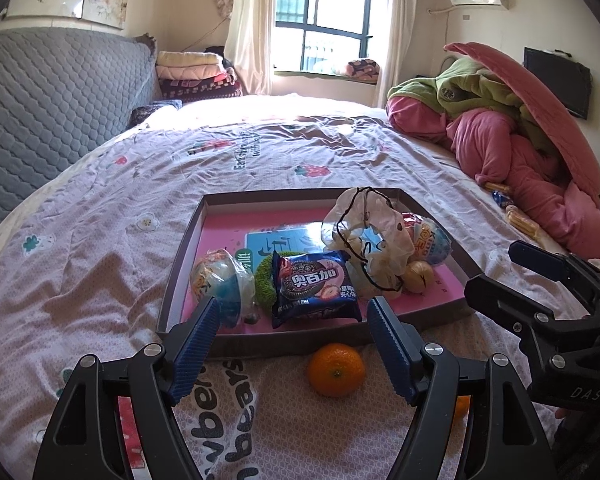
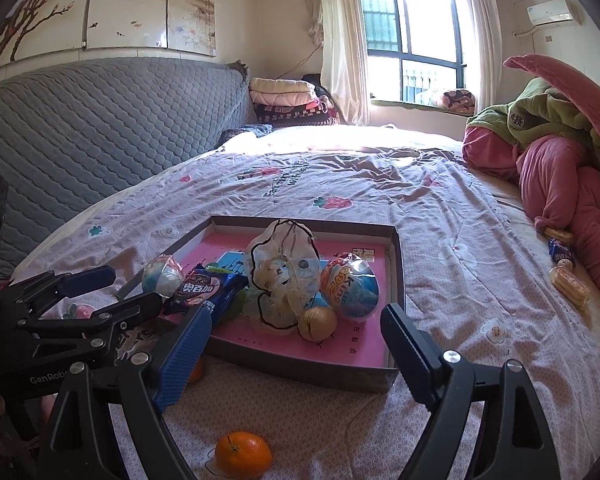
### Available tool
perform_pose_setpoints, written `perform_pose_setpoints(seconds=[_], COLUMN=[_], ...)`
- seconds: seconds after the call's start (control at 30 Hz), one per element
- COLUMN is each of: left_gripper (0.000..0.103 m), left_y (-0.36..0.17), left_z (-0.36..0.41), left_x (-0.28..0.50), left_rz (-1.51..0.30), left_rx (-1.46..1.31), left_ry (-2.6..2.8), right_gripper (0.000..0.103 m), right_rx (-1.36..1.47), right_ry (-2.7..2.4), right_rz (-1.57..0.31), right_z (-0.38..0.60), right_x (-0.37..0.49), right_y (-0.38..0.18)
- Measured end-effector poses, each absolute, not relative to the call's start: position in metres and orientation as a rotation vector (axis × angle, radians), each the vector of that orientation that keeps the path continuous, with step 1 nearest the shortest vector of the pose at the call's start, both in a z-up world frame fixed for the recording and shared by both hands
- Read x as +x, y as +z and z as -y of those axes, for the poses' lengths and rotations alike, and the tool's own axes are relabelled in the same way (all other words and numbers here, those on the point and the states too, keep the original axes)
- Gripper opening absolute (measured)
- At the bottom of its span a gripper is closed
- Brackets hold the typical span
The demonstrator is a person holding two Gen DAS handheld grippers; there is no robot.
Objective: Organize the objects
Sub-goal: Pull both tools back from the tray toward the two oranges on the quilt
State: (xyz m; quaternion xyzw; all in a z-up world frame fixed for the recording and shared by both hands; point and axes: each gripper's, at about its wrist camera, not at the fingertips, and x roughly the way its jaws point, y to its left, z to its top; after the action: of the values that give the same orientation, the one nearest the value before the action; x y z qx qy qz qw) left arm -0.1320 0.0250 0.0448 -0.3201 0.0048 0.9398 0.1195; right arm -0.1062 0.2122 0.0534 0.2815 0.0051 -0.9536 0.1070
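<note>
A shallow box tray with a pink floor lies on the bed. It holds a blue cookie pack, two foil-wrapped toy eggs, a crumpled plastic bag, a golden ball and a green knitted thing. One orange lies on the sheet just before the tray, a second orange nearer. My left gripper is open and empty above the first orange. My right gripper is open and empty over the tray's near edge.
A pile of pink and green bedding fills the right side. Wrapped snacks lie beside it. A grey quilted headboard stands on the left, folded blankets by the window.
</note>
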Motion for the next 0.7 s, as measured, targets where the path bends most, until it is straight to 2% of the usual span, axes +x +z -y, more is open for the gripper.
perform_pose_setpoints(seconds=[0.7], left_gripper=[0.077], left_y=[0.032], left_z=[-0.022], left_x=[-0.126], left_rz=[-0.001], left_rx=[-1.022], left_ry=[2.683], right_gripper=[0.086], right_rx=[0.88], right_ry=[-2.732], right_rz=[-0.037], right_z=[-0.212], right_x=[-0.091], right_y=[0.046])
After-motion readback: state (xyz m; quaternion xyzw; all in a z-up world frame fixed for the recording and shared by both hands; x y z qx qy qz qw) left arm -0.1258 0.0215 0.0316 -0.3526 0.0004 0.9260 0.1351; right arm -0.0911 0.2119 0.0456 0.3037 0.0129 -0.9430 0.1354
